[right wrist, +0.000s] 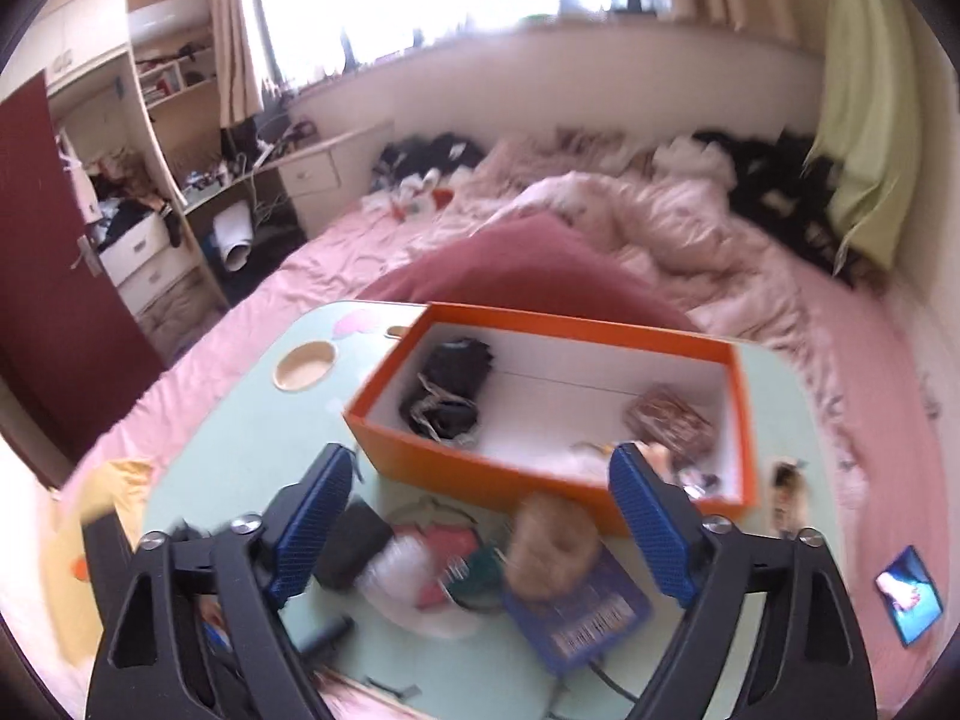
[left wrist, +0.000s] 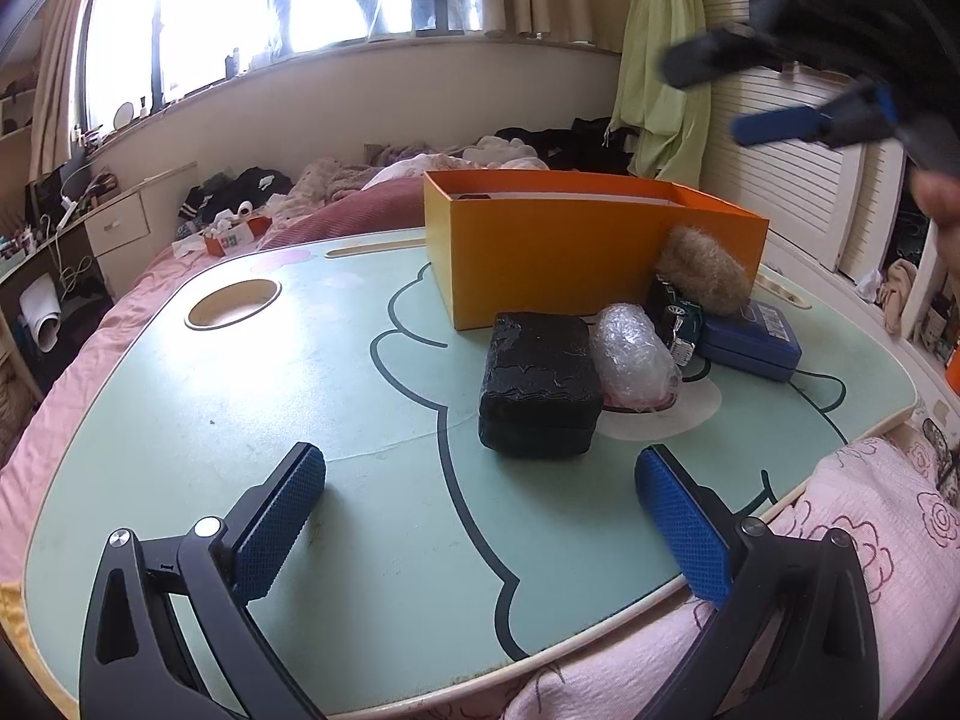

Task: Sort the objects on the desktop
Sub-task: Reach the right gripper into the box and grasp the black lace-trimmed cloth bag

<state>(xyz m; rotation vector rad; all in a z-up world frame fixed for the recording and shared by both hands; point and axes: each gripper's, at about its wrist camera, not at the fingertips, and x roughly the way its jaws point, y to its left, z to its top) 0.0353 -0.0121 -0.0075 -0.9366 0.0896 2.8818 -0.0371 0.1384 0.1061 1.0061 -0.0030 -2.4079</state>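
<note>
Your right gripper [right wrist: 480, 516] hangs high above the tabletop [right wrist: 240, 462] with empty jaws wide apart, over the orange box [right wrist: 480, 468] and a fuzzy brown ball [right wrist: 552, 540].

- I'm looking into a lived-in bedroom at home
- A bed [right wrist: 600, 252] with pink sheets and a rumpled quilt [right wrist: 654, 210] fills the middle
- Clothes [right wrist: 774, 180] lie heaped along its far side
- A wide window [left wrist: 270, 0] with beige curtains [right wrist: 240, 30] runs behind it
- Cluttered shelves [right wrist: 168, 72] and white drawers [right wrist: 144, 258] stand by a dark red door [right wrist: 54, 276]
- A small green lap desk [left wrist: 240, 390] sits on the bed
</note>
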